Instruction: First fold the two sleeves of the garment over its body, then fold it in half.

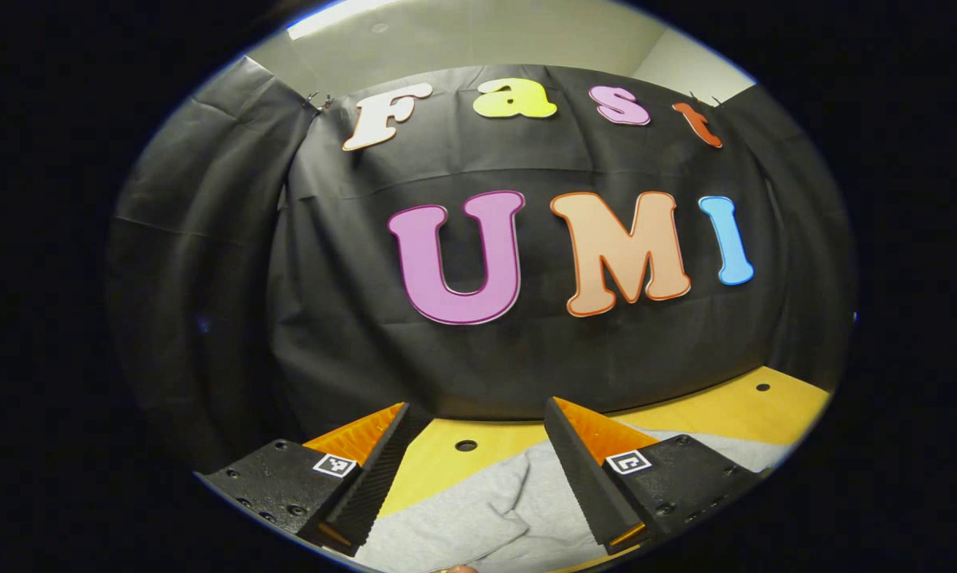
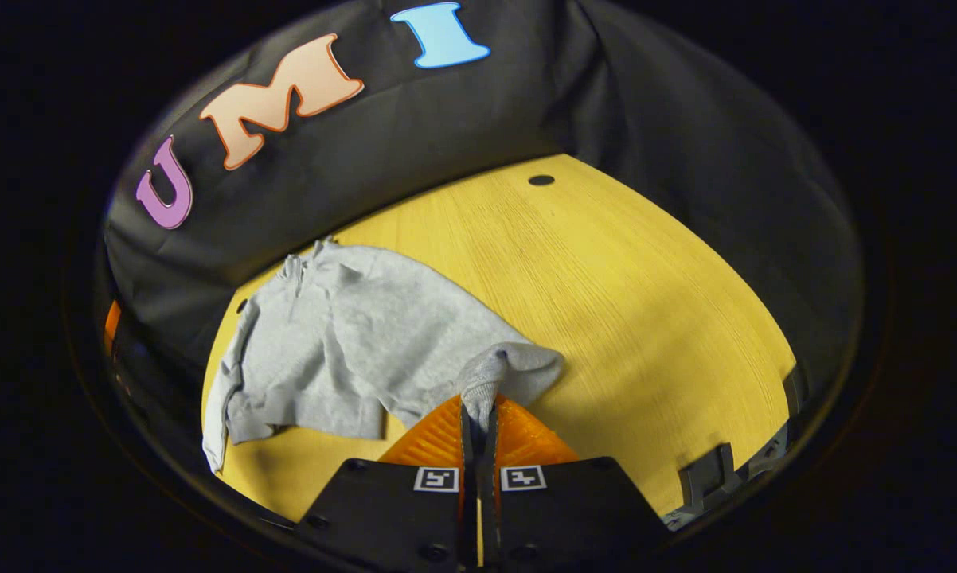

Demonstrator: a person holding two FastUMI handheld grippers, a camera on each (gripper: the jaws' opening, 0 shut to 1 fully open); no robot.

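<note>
A small grey sweatshirt (image 2: pixel 351 342) lies on the yellow wooden table (image 2: pixel 622 302), its collar toward the black cloth wall. My right gripper (image 2: pixel 477 414) is shut on the cuff of one sleeve (image 2: pixel 494 368), which is lifted and bunched at the fingertips, near the garment's right edge. In the left gripper view, my left gripper (image 1: pixel 478 422) hangs open above the table, its jaws wide apart, with grey fabric (image 1: pixel 478 509) lying below and between them. Nothing is held in it.
The table (image 1: pixel 733 414) has small round holes (image 2: pixel 540 180) near its far edge. Black cloth walls close the booth at the back and sides. Bare tabletop stretches to the right of the garment in the right gripper view.
</note>
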